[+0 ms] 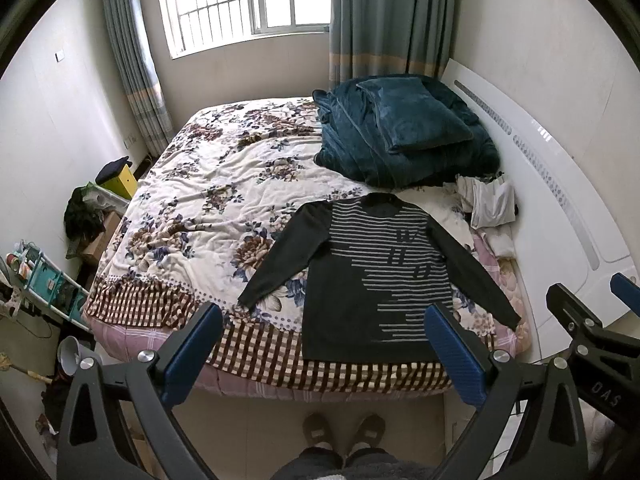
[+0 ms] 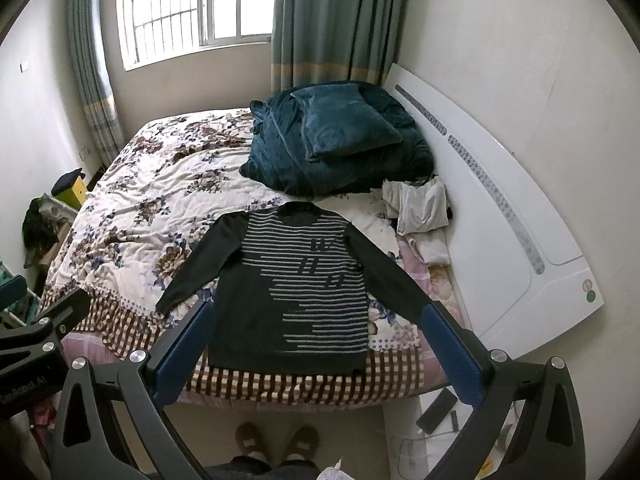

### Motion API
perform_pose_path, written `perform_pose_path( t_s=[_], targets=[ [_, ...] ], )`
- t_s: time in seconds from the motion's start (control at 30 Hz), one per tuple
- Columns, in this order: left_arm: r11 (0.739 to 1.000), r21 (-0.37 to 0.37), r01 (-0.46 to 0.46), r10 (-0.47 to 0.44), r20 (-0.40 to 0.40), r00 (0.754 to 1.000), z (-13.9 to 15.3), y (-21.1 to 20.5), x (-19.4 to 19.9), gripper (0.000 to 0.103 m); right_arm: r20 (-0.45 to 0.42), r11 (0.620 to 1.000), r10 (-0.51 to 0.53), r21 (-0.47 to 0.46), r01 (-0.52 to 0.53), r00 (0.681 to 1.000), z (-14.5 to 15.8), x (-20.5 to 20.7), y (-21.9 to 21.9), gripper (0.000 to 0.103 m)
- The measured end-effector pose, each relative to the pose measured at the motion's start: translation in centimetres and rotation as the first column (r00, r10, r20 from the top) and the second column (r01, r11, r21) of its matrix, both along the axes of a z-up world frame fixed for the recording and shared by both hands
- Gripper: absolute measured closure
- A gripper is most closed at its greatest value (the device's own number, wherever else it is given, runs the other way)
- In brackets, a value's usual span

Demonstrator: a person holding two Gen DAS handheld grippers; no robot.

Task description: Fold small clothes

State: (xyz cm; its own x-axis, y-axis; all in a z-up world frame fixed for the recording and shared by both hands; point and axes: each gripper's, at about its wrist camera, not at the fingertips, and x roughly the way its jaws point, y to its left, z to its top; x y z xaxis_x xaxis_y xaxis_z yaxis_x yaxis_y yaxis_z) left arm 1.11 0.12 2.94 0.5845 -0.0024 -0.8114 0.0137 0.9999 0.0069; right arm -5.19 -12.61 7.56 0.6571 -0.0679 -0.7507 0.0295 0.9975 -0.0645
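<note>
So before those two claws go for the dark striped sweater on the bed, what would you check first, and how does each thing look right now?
1. Sweater lying flat, front up: ok.
2. Both sleeves spread out to the sides, not tucked under: ok.
3. Left gripper open and holding nothing: ok.
4. Right gripper open and holding nothing: ok.
5. Blue bedding pile clear of the sweater: not ok, it meets or overlaps the collar.
6. White clothes clear of the sleeve nearest the headboard: ok, a gap shows.

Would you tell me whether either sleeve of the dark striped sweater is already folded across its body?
No, the sweater lies flat on the bed with both sleeves spread outward.
</note>
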Motion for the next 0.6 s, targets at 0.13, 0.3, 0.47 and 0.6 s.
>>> perform_pose_path(
  t_s=[0.13,0.3,0.47,0.6],
  targets=[
    [1.000,-0.001,0.001,-0.001,0.002,1.000,-0.08,-0.01,-0.17,0.000,0.001,1.000,0.001,0.000,-0.001,1.000,-0.10,-0.15,-0.05,0.000],
    [1.000,0.002,0.002,-0.002,0.005,1.000,-0.06,-0.07,-0.19,0.000,0.003,1.000,0.000,-0.002,0.000,1.000,-0.16,-0.20,0.02,0.000],
    [1.000,0.001,0.001,-0.001,0.006,1.000,0.25,0.26,-0.08,0.000,0.004,1.000,0.000,-0.001,0.000,1.000,0.00,-0.02,-0.05,0.000],
    [1.000,0.001,-0.003,0.003,0.009,1.000,0.45,0.32,0.21,0.000,0.006,1.000,-0.001,0.000,0.001,1.000,-0.04,-0.14,0.05,0.000]
  ],
)
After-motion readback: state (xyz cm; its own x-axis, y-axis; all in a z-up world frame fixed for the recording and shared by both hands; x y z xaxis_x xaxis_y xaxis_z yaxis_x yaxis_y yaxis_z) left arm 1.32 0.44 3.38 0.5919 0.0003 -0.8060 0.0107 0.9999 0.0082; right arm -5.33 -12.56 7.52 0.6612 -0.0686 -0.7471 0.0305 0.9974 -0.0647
